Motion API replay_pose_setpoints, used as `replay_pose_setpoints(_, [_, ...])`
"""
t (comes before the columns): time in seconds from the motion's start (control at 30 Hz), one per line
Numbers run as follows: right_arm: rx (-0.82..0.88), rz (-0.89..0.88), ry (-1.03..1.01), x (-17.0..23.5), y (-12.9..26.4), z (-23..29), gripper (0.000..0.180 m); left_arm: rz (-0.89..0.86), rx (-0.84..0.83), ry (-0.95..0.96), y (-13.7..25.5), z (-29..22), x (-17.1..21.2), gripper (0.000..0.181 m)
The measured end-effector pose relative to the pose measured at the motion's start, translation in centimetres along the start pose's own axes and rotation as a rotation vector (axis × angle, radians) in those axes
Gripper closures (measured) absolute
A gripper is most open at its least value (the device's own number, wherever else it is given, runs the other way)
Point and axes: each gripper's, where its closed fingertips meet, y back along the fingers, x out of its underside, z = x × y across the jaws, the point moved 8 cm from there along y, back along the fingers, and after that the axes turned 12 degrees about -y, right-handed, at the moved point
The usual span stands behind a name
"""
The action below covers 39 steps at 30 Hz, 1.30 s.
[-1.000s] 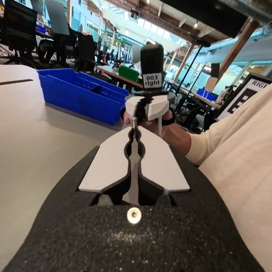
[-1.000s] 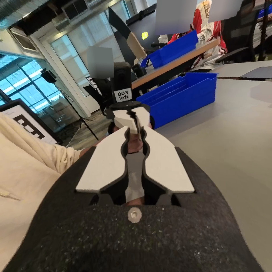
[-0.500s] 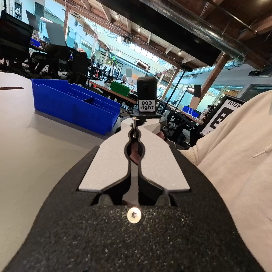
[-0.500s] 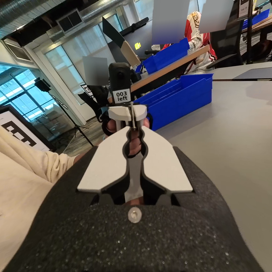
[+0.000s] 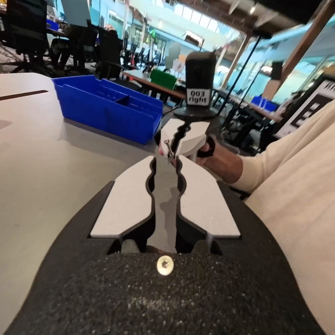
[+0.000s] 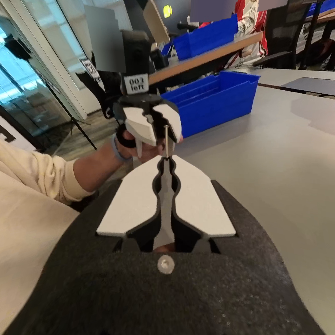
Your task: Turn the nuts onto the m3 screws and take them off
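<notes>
My right gripper [image 6: 166,158] is shut on the lower end of a thin silver m3 screw [image 6: 166,143], which stands up from its tips. The same screw [image 5: 168,148] shows in the left wrist view, slanting in the right gripper's [image 5: 172,157] tips. My left gripper [image 5: 166,159] is open and empty, its tips just short of the screw. In the right wrist view the left gripper [image 6: 164,142] faces me with its jaws apart behind the screw. I cannot make out a nut on the screw.
Both grippers are held above a grey table [image 5: 45,163], near its edge. A blue plastic bin [image 5: 108,108] with dividers stands on the table beyond them; it also shows in the right wrist view [image 6: 217,105]. Cream sleeves [image 5: 290,181] fill the near side. Only a small space, under 4 cm, lies between the two pairs of fingers.
My left gripper was shut on the screw together with the right. It has opened and let go, and the grippers have drawn slightly apart. The screw stays in the right gripper.
</notes>
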Motion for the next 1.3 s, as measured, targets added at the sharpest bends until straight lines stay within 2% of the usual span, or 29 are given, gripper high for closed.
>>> replay_pose_setpoints(0.23, [0.034, 0.213, 0.143, 0.6, -0.4, 0.3, 0.175, 0.091, 0.030, -0.109, -0.2, -1.0, -0.1, 0.161])
replay_pose_setpoints(0.5, [0.014, 0.214, 0.167, 0.4, -0.1, 0.7, 0.175, 0.118, 0.034, -0.131, -0.5, -1.3, 0.3, 0.163])
replay_pose_setpoints(0.63, [0.027, 0.225, 0.174, 0.5, -0.1, 0.6, 0.175, 0.121, 0.040, -0.139, -0.4, -1.3, 0.4, 0.176])
replay_pose_setpoints(1.3, [-0.057, 0.075, 0.038, -0.3, 0.1, -0.4, 0.175, 0.139, 0.051, -0.092, -0.8, -0.6, 2.5, 0.177])
